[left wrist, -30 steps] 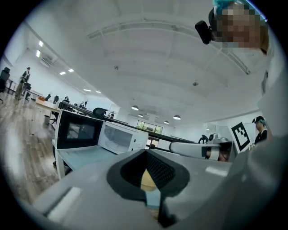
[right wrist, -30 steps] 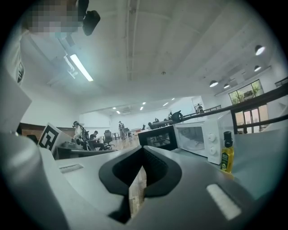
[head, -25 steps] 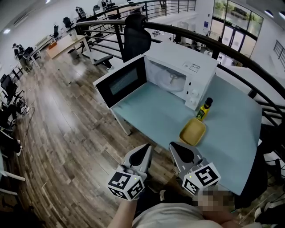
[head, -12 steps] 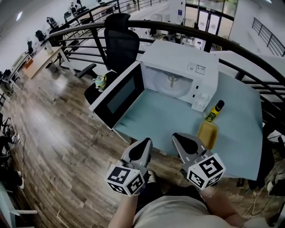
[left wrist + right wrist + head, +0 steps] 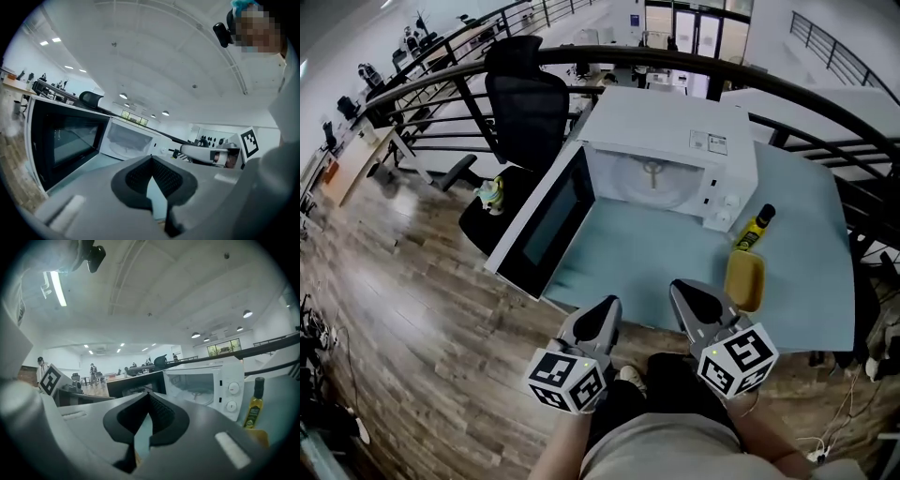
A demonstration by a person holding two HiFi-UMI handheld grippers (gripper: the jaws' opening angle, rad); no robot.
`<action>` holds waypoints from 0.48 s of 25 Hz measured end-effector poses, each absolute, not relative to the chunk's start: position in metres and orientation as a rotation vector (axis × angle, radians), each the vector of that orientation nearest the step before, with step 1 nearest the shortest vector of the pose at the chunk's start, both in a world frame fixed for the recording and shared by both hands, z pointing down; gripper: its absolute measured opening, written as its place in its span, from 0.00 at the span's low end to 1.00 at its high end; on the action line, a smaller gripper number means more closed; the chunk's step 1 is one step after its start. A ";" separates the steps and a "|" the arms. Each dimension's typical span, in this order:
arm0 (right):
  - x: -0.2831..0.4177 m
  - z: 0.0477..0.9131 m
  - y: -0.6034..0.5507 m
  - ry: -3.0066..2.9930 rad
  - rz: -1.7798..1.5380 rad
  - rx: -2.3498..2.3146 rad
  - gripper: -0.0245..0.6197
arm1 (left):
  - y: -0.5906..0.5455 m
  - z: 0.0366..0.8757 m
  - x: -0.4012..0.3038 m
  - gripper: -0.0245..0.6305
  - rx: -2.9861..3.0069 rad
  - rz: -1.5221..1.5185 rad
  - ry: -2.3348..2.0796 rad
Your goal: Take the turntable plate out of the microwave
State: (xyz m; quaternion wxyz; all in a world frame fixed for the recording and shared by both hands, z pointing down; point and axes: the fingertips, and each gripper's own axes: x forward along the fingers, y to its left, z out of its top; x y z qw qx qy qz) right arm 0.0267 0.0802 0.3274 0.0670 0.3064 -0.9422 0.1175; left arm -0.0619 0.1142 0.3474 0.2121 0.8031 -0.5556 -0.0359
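Step in hand: approach, before any contact. The task proper has not begun.

- White box-shaped microwave oven (image 5: 675,131) sits at the far side of the pale blue-green table (image 5: 647,246). Its black-windowed door (image 5: 539,225) is swung fully open to the left and overhangs the table edge.
- Round clear glass turntable plate (image 5: 653,186) lies flat on the cavity floor, in its seat inside the oven. Nothing touches it. Both gripper views show it low in the lit cavity (image 5: 123,144) (image 5: 197,397).
- Left gripper (image 5: 602,314): jaws closed tip to tip, nothing between them. It is held near the body, just short of the table's near edge and well apart from the oven.
- Right gripper (image 5: 686,295): the same, pads meeting at the tips and empty, beside the left one and over the near edge of the table.
- Also on the table, right of the oven: a small bottle with a black cap and yellow label (image 5: 757,228), and in front of it a yellow oval dish (image 5: 744,279). A black office chair (image 5: 525,103) stands behind the open door.

Judgement on the next move: carry a gripper forward over the bare table into the cavity opening. Part the jaws before arrival, then bring them down onto the plate's near rim, one pad above and one below.

Risks: glass is slick and the rim thin, so expect slip. The plate likely has to lift clear of its hub before it slides out. The door leaves the left side tight, while the bottle and dish sit close to a right-hand path.
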 end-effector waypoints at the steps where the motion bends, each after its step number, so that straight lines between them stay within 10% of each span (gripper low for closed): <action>1: 0.025 0.329 0.079 -2.832 0.361 0.935 0.06 | 0.112 0.349 -0.062 0.05 2.232 -0.101 -1.525; 12: 0.007 0.343 0.072 -2.807 0.401 0.908 0.06 | 0.103 0.365 -0.058 0.05 2.239 -0.067 -1.420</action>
